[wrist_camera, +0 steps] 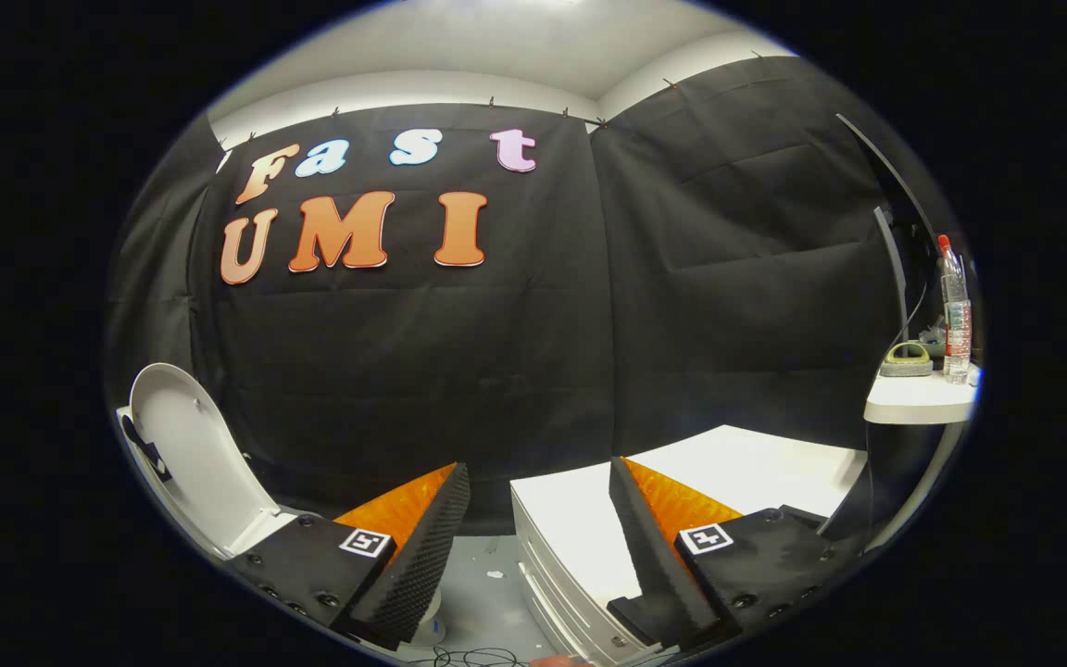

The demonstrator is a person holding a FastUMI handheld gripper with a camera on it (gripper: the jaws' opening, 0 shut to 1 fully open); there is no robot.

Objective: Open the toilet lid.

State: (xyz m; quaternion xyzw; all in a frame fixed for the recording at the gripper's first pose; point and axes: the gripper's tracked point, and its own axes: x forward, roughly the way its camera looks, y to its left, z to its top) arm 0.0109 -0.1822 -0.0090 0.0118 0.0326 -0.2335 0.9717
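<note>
The toilet lid (189, 454) is up, standing raised and tilted back off to the left of the gripper (530, 537), beyond the left finger (413, 556) and close against the black cloth wall (496, 343). The gripper is held level and pointing straight at that wall, with its two fingers spread wide apart and nothing between them, just open air and a strip of grey floor (483, 593). The right finger (654, 556) sits over a white drawer unit (571, 547), whose flat top runs away to the right beyond the fingers. Count it up: one lid, one drawer unit, one small white shelf (918, 398) further right and higher, and on that shelf one clear plastic bottle (956, 315) with a red cap standing upright, with one low greenish object (907, 361) with a handle just beside it. A thin dark upright panel (895, 269) rises behind the shelf; what it is I can't tell. Down on the floor, near the fingers, a tangle of thin black cable (478, 656). The room itself is a booth: black cloth on the walls, pinned at the top, a white wall band and pale ceiling (515, 46) above.
</note>
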